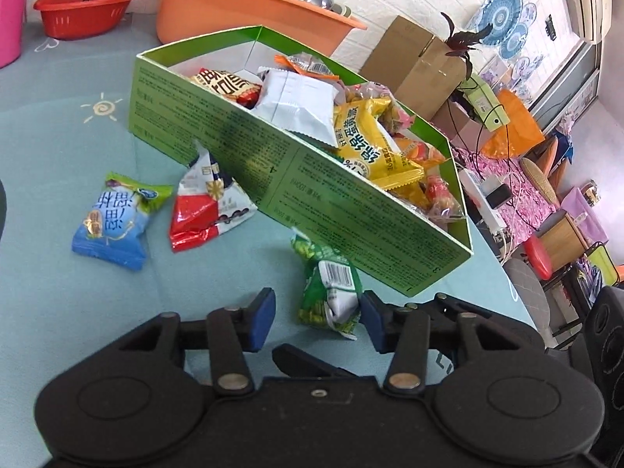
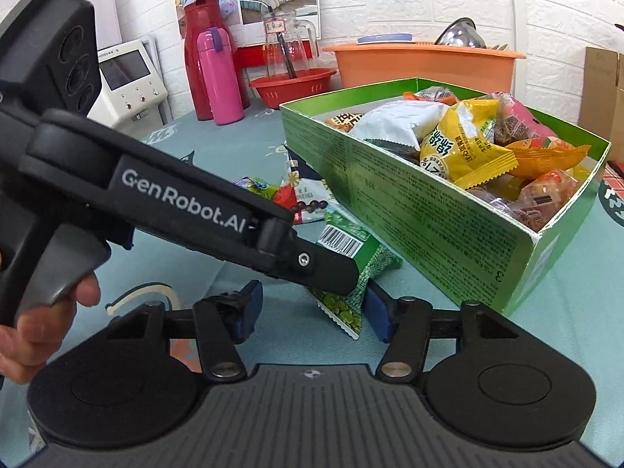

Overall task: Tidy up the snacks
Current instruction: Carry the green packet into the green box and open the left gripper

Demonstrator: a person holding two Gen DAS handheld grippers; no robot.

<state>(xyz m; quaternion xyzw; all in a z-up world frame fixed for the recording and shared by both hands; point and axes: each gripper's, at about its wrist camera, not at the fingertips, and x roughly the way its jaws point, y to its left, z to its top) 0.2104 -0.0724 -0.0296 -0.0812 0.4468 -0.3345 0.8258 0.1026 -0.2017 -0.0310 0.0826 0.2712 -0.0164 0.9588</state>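
At the bottom of the left wrist view, our left gripper (image 1: 318, 321) holds its fingers (image 1: 260, 319) wide apart, and the green pea packet (image 1: 329, 292) lies on the teal worktop (image 1: 58, 304) between them, its edge just beside the right-hand finger; we cannot tell whether the pad presses it. In the right wrist view our right gripper (image 2: 312, 312) also has its fingers (image 2: 246, 310) spread wide near the bottom centre, with the same green pea packet (image 2: 351, 292) lying just ahead of them, close to the right-hand finger. The left gripper's black body (image 2: 187, 199) crosses this view from the upper left, its tip resting over the packet, and a hand (image 2: 43, 319) grips its handle at the lower left edge.

Further out, left of centre in the left wrist view, a red, white and blue packet (image 1: 206, 210) leans against the wall of the green box (image 1: 296, 179), and a blue and green packet (image 1: 113, 222) lies just beside it on the worktop. The green box runs diagonally through the middle of both views, filled with snacks: a yellow packet (image 1: 370, 144) and a white packet (image 1: 300, 105) lie on top.

Beyond the box, at the top of the left wrist view, stand an orange basin (image 1: 234, 7) and a red basket (image 1: 84, 9); in the right wrist view a pink flask (image 2: 218, 74) stands at the upper left.
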